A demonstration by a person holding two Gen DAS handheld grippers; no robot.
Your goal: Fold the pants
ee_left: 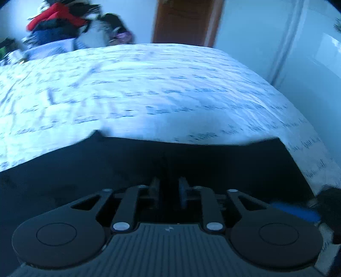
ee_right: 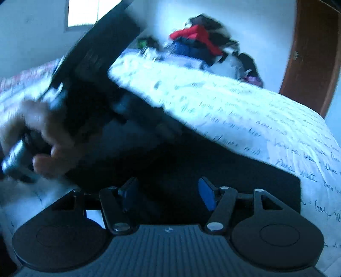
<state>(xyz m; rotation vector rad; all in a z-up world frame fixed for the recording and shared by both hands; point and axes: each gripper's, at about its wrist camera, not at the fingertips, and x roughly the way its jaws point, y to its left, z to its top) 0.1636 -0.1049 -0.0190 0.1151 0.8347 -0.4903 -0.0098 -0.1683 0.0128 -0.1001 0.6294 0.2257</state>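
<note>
Dark pants (ee_left: pixel 127 162) lie flat on a white bedsheet with blue script (ee_left: pixel 149 85), with a straight far edge. My left gripper (ee_left: pixel 169 191) hovers low over them, its fingers a narrow gap apart, and I see no cloth pinched between them. In the right wrist view the pants (ee_right: pixel 245 181) fill the middle. My right gripper (ee_right: pixel 167 196) stands open just above them, its blue pads (ee_right: pixel 205 196) wide apart. A hand (ee_right: pixel 42 132) holds the blurred left gripper body (ee_right: pixel 89 81) at the left, over the same cloth.
A pile of clothes with a red piece (ee_left: pixel 55 19) (ee_right: pixel 198 40) sits at the bed's far end. A brown door (ee_left: pixel 187 21) (ee_right: pixel 315 53) stands beyond the bed. The bed's right edge (ee_left: pixel 309 132) drops off beside a white wall.
</note>
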